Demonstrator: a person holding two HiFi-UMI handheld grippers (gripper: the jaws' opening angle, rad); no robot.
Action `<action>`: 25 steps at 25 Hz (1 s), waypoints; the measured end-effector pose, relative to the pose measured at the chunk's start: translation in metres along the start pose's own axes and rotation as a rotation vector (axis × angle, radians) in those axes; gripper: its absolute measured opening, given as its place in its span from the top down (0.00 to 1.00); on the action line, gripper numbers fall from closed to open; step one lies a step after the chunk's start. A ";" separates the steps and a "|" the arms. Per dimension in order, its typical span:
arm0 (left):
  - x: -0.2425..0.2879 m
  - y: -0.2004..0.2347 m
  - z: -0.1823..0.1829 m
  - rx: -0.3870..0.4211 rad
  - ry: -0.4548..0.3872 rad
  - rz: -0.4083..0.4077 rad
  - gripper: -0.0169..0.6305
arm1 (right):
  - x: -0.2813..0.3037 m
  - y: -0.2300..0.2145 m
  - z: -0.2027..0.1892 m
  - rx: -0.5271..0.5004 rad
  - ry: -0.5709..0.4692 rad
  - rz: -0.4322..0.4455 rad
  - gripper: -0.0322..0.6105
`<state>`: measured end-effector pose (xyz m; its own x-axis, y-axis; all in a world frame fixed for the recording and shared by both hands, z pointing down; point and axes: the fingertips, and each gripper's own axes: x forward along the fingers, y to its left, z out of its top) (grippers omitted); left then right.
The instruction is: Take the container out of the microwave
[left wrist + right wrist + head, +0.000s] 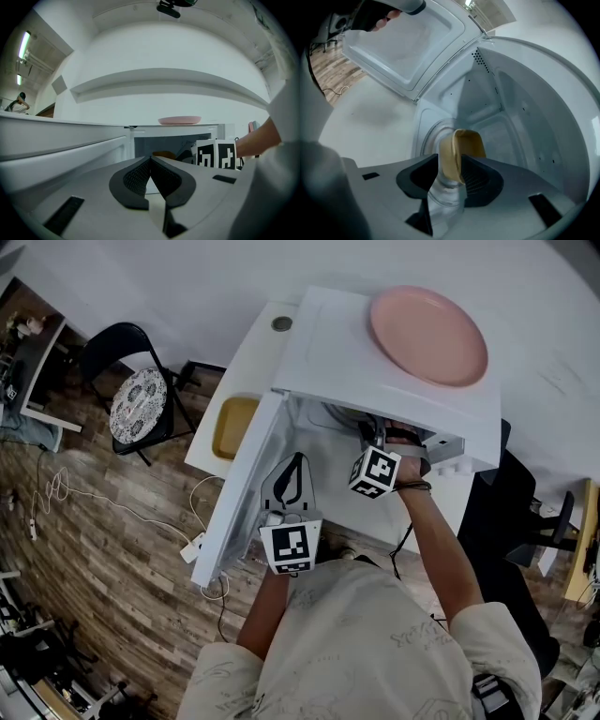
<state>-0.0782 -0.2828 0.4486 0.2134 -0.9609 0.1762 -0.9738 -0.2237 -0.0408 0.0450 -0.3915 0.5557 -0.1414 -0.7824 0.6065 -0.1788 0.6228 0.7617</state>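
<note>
The white microwave (pixel 328 352) stands with its door (pixel 239 512) swung open to the left. Inside, a tan container (pixel 465 144) sits on the glass turntable (pixel 427 137). My right gripper (pixel 450 165) reaches into the cavity, jaws open, with the container's near wall between the pads. In the head view only its marker cube (pixel 375 472) and the arm show at the opening. My left gripper (pixel 151 161) is shut on nothing and hovers outside, in front of the open door (pixel 70 150). A sliver of the container (pixel 164 153) shows from there.
A pink plate (pixel 427 334) lies on top of the microwave. A yellow tray (pixel 234 426) rests on the white table (pixel 253 352) left of it. A black chair with a patterned cushion (pixel 141 404) stands on the wooden floor, where cables (pixel 112 502) trail.
</note>
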 end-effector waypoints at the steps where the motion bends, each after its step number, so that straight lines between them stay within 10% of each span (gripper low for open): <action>1: 0.000 0.000 0.000 0.000 0.000 0.000 0.96 | 0.002 0.000 0.000 -0.004 0.002 0.000 0.69; 25: -0.006 0.008 -0.003 -0.002 -0.001 0.012 0.96 | 0.023 0.005 -0.002 -0.113 0.072 0.024 0.71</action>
<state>-0.0869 -0.2787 0.4499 0.2018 -0.9638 0.1745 -0.9764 -0.2119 -0.0409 0.0428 -0.4065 0.5743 -0.0731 -0.7678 0.6365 -0.0646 0.6406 0.7652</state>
